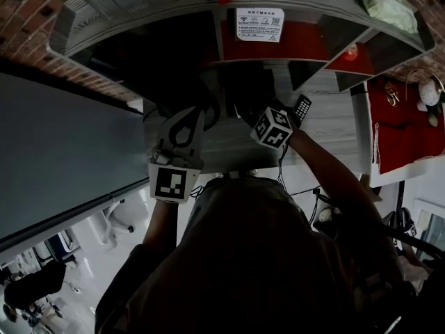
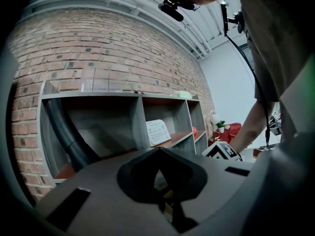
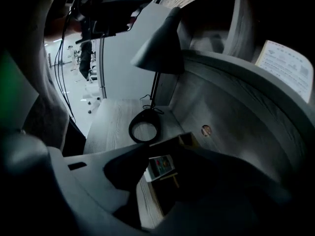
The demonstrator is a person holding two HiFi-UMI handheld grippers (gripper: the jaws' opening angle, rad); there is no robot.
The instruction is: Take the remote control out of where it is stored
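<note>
The remote control (image 3: 161, 165) lies in an open wooden holder (image 3: 183, 140) near the back edge of the bench (image 3: 110, 124), its coloured buttons facing up. It sits just in front of the grey back panel of the shelf unit (image 2: 139, 127). The right gripper (image 3: 165, 173) points down at it. Its 2 fingers are partly apart with the remote between them, and neither finger presses on it. A desk lamp (image 3: 160, 53) stands just beyond the holder, its ring base on the bench. The left gripper (image 2: 158, 151) is held level before the shelves, away from the holder. Its fingers meet at the tips and grip nothing.
</note>
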